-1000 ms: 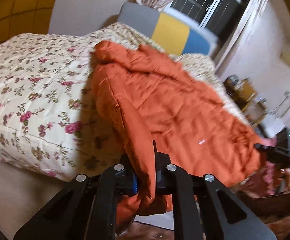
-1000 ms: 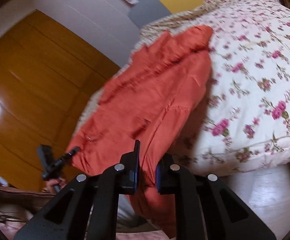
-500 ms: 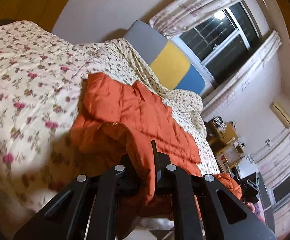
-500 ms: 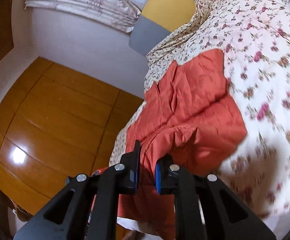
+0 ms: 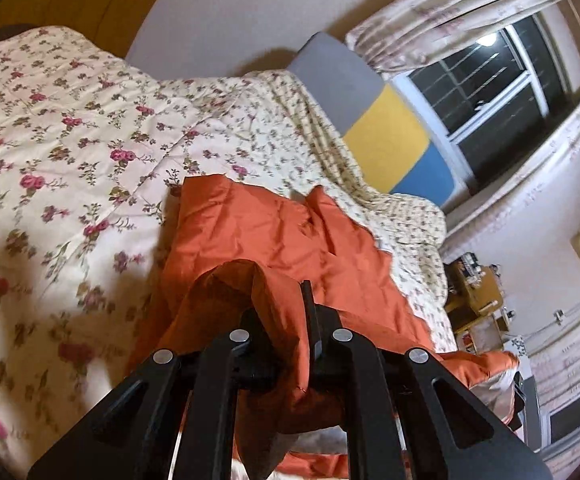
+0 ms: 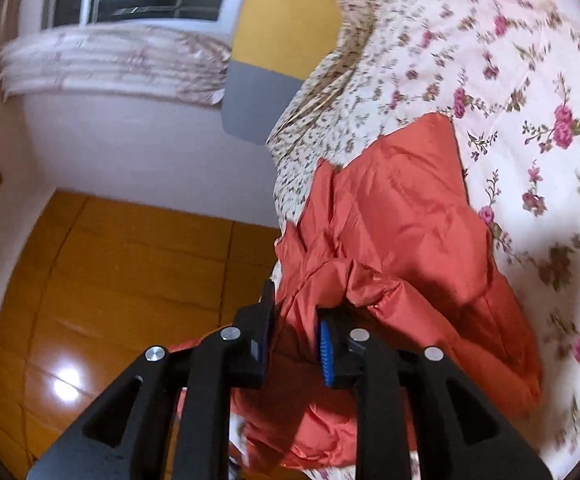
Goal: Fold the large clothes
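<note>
An orange quilted jacket (image 5: 274, 236) lies on a floral bedspread (image 5: 70, 152), its near edge lifted and bunched. My left gripper (image 5: 286, 320) is shut on a fold of the jacket's near edge. In the right wrist view the same jacket (image 6: 402, 208) runs from the bedspread (image 6: 530, 80) down into my right gripper (image 6: 296, 330), whose jaws stand a little apart with orange fabric pinched between the blue pads (image 6: 324, 344). The jacket's lower hem hangs below both grippers, partly hidden by the fingers.
A grey, yellow and blue headboard (image 5: 374, 120) stands at the far end of the bed below a dark window (image 5: 502, 84) with curtains. Wooden wardrobe panels (image 6: 110, 280) are on the left. Cluttered wooden furniture (image 5: 478, 292) stands at the right of the bed.
Both grippers have lifted the jacket's near edge and carried it forward over the bed; the fabric folds back on itself and both views tilt up toward the headboard and window.
</note>
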Motion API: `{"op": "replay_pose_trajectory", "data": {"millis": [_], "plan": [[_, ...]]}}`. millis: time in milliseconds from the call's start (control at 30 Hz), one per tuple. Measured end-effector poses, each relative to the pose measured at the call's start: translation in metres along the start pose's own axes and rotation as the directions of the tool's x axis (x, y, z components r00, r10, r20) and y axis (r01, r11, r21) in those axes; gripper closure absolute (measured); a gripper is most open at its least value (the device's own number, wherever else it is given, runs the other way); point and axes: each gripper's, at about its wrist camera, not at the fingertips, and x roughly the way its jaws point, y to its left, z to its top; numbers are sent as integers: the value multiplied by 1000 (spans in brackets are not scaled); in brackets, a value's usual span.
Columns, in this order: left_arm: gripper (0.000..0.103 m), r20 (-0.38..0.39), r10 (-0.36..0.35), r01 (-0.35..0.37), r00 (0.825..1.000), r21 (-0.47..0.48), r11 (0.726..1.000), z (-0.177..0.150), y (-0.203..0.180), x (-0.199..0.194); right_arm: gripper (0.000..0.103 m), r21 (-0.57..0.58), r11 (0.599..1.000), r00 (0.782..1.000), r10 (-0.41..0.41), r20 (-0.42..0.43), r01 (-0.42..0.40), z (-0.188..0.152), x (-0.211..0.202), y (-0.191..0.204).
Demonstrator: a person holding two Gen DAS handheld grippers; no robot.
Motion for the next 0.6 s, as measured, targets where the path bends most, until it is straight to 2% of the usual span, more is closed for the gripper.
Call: {"op": "replay_pose_trajectory", "data": {"millis": [100,267,300,367,467,533,567,600], "plan": [[93,-21,39,-39,999,-17,999,11,7,26,76,52,999,1000,1,30,-2,14,10,-13],[93,-46,103,-103,994,4,995,19,11,58,66,52,999,996,8,91,-13,24,19,-24],[93,-45,100,-100,994,-1,995,20,11,61,65,47,999,995,3,99,-8,24,20,-24],[86,-37,90,-90,995,-23,996,24,12,66,61,34,999,993,-19,113,16,26,27,-26],[70,-26,54,-56,998,-80,995,29,19,72,45,13,1000,991,-19,134,18,28,34,-26],[45,2,5,-5,1000,-134,991,31,23,72,36,-4,1000,987,-4,162,5,28,32,-23],[38,25,-21,25,999,-158,987,32,24,71,35,-12,1000,985,-4,172,6,27,32,-22],[24,79,-43,58,996,-200,978,33,29,66,34,-20,1000,984,-6,179,10,28,34,-21]]}}
